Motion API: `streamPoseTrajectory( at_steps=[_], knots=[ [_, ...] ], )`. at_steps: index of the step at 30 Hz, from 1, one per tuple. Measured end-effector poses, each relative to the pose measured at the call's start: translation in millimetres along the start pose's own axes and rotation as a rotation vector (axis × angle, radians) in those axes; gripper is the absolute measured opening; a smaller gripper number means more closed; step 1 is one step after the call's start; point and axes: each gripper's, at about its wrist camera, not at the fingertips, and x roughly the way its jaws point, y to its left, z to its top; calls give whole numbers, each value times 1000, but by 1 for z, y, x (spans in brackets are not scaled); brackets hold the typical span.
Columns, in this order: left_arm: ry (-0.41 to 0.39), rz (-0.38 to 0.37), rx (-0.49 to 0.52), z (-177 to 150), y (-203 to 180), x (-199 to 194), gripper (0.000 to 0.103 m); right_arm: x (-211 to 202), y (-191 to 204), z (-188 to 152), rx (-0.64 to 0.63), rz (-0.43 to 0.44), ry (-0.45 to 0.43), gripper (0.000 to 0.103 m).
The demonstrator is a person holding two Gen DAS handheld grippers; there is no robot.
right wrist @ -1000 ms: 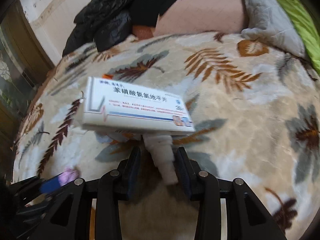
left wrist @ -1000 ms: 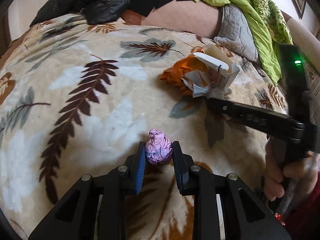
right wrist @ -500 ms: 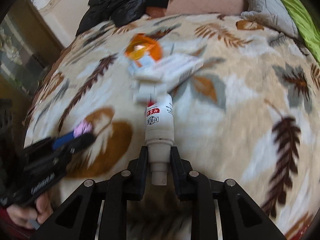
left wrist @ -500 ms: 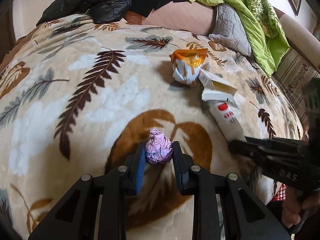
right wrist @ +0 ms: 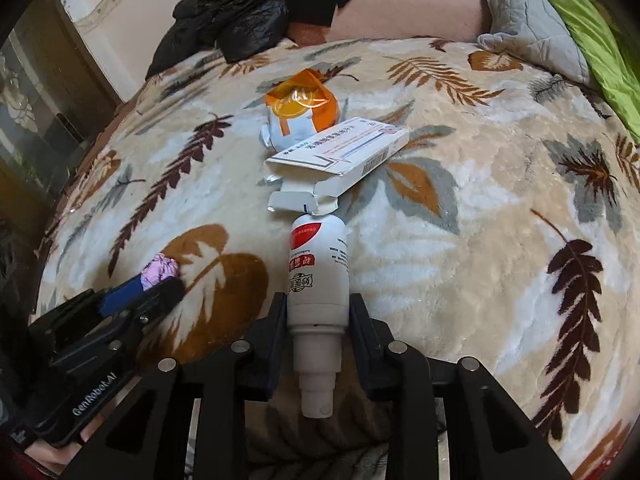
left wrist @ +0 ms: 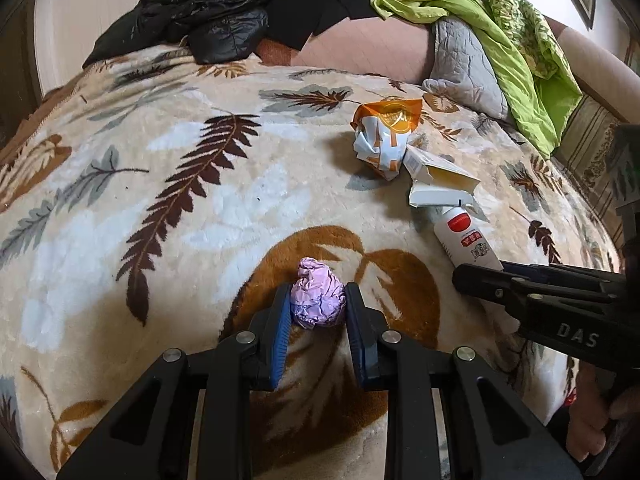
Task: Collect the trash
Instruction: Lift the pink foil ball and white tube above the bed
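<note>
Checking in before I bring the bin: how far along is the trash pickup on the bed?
Nothing visibly binned yet. In hand: left gripper clamps the purple wad; right gripper's jaws are opening around the white bottle. Left: orange wrapper and open carton.

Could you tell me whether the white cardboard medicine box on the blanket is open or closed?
Open. The white cardboard medicine box has its end flaps folded out, and the left wrist view shows its hollow inside.
</note>
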Motion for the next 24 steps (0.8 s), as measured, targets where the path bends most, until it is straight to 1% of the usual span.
streamPoseTrajectory(
  at_steps=[4, 11, 16, 24],
  knots=[
    [-21, 13, 8, -1, -3, -4, 25, -11, 4, -10, -3, -11, -51, 32],
    [-71, 52, 35, -3, -9, -17, 25, -41, 11, -24, -15, -36, -178, 32],
    [-101, 76, 50, -5, -14, -31, 25, -52, 6, -30, 22, -29, -204, 32],
    [-118, 104, 91, -14, -26, -48, 25, -69, 9, -45, 19, -27, -238, 32]
  ],
)
